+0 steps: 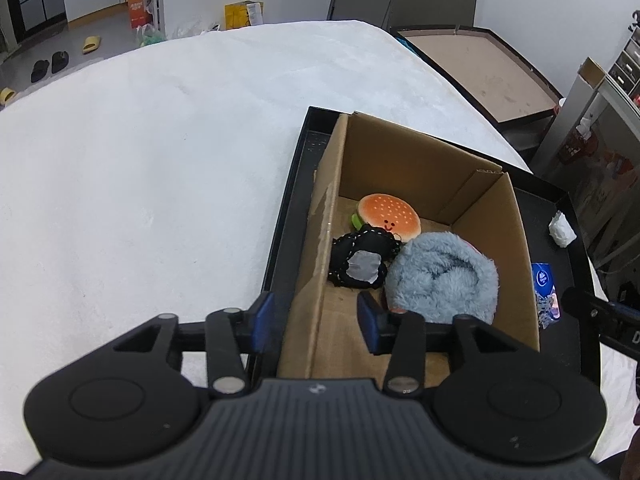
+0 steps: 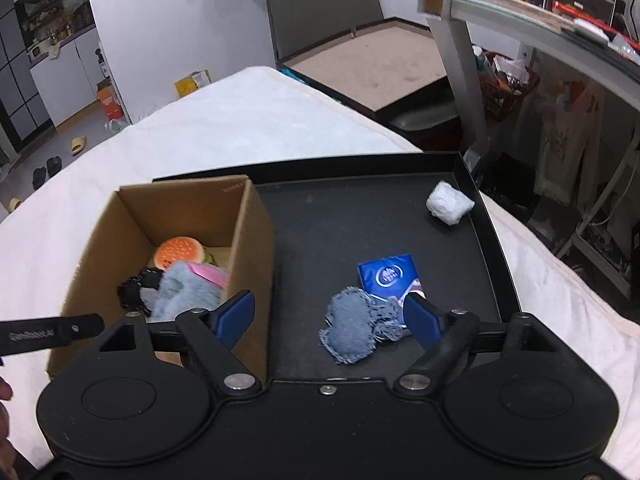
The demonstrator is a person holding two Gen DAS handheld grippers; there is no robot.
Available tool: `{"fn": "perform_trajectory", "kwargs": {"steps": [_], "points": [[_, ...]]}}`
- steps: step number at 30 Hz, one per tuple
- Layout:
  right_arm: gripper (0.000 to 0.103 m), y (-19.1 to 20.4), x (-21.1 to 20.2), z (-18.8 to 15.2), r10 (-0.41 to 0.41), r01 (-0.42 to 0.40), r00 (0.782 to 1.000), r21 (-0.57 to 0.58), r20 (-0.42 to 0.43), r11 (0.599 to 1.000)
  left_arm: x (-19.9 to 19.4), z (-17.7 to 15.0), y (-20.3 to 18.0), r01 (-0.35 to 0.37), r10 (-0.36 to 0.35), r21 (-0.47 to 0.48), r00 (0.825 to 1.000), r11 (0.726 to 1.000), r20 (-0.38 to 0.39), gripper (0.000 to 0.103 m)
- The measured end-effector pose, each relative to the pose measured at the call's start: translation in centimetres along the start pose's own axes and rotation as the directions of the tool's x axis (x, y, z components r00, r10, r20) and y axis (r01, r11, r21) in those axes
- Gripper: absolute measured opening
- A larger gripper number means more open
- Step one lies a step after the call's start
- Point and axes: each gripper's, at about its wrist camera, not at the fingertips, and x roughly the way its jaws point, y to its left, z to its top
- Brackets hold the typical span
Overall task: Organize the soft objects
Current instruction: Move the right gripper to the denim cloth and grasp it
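A cardboard box stands on a black tray. In it lie a plush burger, a black fabric piece with a grey patch and a fluffy blue-grey slipper. My left gripper is open and empty, straddling the box's left wall. My right gripper is open and empty just above a blue denim piece on the tray, beside a blue tissue pack.
A white wrapped bundle lies at the tray's far right corner. The tray rests on a white fleecy cover. A brown-topped low table and a shelf frame stand beyond on the right.
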Motion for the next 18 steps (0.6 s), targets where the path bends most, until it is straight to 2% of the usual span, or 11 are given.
{"fn": "perform_trajectory", "kwargs": {"steps": [8, 18], "points": [[0.080, -2.9, 2.5, -1.0, 0.037, -0.036, 0.999, 0.048, -0.029, 0.998, 0.6, -0.1, -1.2, -0.057, 0.057, 0.037, 0.998, 0.998, -0.006, 0.066], [0.073, -5.7, 5.3, -2.0, 0.163, -0.145, 0.983, 0.183, -0.086, 0.972, 1.7, 0.1, -2.8, -0.127, 0.127, 0.083, 0.992, 0.989, -0.004, 0.067]]}}
